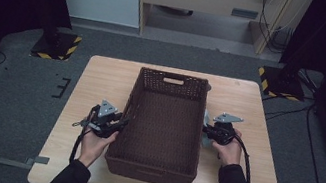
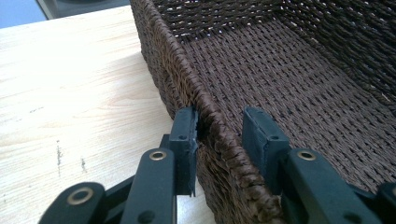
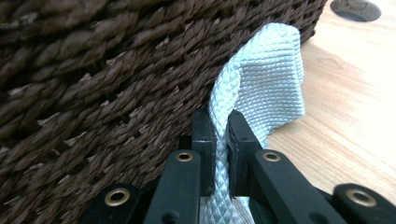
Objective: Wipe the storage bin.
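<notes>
Left gripper [image 2: 218,135]: seen nearest in its own view; jaws set astride the left rim of the basket, one outside, one inside; the outer pad is against the wall, a gap is left at the inner pad, not yet clamped.
Dark brown woven rectangular basket [image 1: 164,122]: placed mid-table, empty inside.
Right gripper [image 3: 220,126]: jaws closed tight on the cloth.
Pale grey-blue woven cloth [image 3: 261,84]: held against the basket's right outer wall, above the table.
Light wooden table [image 1: 102,81]: basket carried on it.
</notes>
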`<action>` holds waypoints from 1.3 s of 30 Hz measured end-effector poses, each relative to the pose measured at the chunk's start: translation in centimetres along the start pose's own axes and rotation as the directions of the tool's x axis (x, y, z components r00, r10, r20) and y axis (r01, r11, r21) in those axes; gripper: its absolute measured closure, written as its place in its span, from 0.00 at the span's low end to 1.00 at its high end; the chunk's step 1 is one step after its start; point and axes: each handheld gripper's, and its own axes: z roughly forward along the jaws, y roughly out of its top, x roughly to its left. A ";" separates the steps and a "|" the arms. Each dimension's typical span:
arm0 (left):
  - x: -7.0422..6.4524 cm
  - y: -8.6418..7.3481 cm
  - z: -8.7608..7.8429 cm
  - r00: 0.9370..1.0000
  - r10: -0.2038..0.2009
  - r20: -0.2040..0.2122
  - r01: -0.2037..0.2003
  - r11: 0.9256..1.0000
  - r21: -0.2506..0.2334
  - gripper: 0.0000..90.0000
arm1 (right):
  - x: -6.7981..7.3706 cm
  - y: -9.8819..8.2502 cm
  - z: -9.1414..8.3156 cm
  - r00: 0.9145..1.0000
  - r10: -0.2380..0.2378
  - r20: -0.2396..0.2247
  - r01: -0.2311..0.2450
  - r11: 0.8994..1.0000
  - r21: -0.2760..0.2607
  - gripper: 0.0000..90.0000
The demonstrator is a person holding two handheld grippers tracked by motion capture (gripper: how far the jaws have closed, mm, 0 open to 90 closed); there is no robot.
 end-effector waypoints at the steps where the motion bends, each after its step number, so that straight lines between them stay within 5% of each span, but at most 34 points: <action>1: 0.1 0.1 0.1 1.000 0.000 0.001 0.000 1.000 0.002 0.72 | -0.1 0.0 0.0 1.000 0.002 -0.004 -0.002 1.000 0.000 0.94; 8: 0.4 0.2 0.3 1.000 -0.002 0.020 0.002 1.000 -0.002 0.71 | -0.2 1.5 -2.6 1.000 0.022 -0.015 -0.024 0.991 -0.128 0.94; 10: 0.4 0.2 0.3 1.000 0.000 0.018 0.000 1.000 -0.006 0.68 | 0.3 2.9 -4.8 1.000 -0.001 -0.026 -0.005 0.972 -0.233 0.94; 15: 0.6 0.3 -0.3 0.999 -0.007 0.032 0.008 1.000 -0.011 0.60 | 0.8 2.5 -4.4 0.999 -0.034 -0.010 0.032 0.987 -0.157 0.94; 21: 0.6 0.3 -1.9 0.998 0.010 0.059 -0.008 1.000 -0.030 0.56 | 0.5 0.8 -2.8 1.000 0.001 -0.016 -0.002 0.998 -0.068 0.94; 29: 0.5 -0.8 -1.9 0.996 -0.007 0.092 0.007 1.000 -0.004 0.58 | 0.6 -0.7 -0.9 0.999 0.022 -0.028 -0.021 0.999 0.027 0.94; 32: 0.0 -0.9 -1.4 0.997 0.006 0.081 -0.008 1.000 0.025 0.62 | 0.6 -0.1 -1.7 1.000 0.009 -0.020 -0.009 1.000 0.004 0.94; 36: -0.1 -0.9 -1.4 0.997 -0.023 0.068 0.021 0.999 0.035 0.66 | 0.6 1.6 -4.6 0.999 0.007 -0.034 -0.012 0.989 -0.148 0.94; 39: -0.3 -0.9 -1.4 0.998 -0.036 0.046 0.035 0.999 0.029 0.69 | 1.2 2.2 -6.1 0.998 -0.010 -0.057 -0.001 0.979 -0.203 0.94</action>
